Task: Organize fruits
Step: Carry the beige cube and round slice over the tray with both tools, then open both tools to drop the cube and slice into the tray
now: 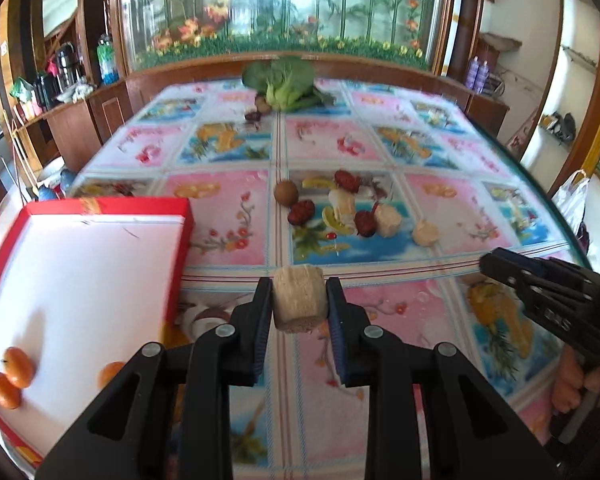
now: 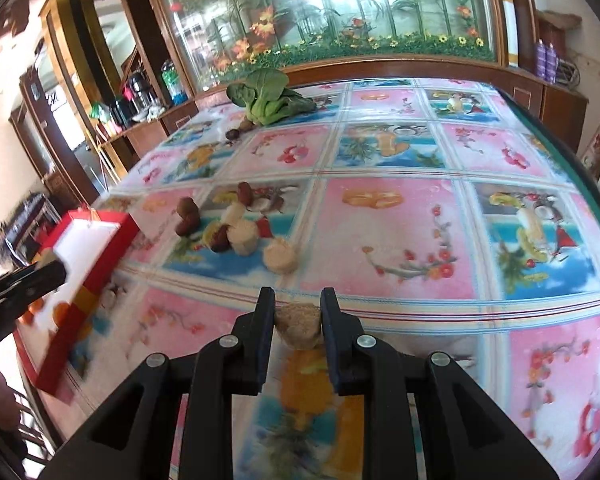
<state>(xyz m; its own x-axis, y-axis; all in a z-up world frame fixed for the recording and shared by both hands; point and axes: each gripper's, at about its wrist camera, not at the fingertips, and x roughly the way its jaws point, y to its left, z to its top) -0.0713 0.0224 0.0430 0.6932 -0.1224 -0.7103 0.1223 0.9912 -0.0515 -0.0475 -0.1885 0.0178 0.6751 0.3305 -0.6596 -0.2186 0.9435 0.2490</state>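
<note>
Left wrist view cuts off the near end of the red box [image 1: 100,205], whose white floor holds three small oranges [image 1: 12,376], one half hidden behind the left gripper [image 1: 299,304]. That gripper's fingers [image 1: 260,308] are clamped on a pale, fibrous sugarcane chunk [image 1: 299,301], held just above the surface [image 1: 380,152] beside the box. Only this view shows the right gripper [image 1: 496,268] from outside, at the right edge; whether it grips anything cannot be told from here. The right wrist view settles that: the right gripper [image 2: 298,328] has its fingers [image 2: 334,328] closed on a second, smaller cane piece [image 2: 298,327], partly hidden between them and blurred. The same view shows the box [image 2: 100,264] smeared by motion, its contents hard to make out, with the left gripper [image 2: 24,284] above it. In the middle of the surface [image 2: 400,152] lies the cluster [image 1: 348,208] of leftover fruit: a brown kiwi [image 1: 286,193], red dates [image 1: 301,212] and more cane pieces [image 1: 388,220]. Leafy greens [image 1: 286,82] rest at the far edge, with small dark fruits beside them too tiny to identify.
</note>
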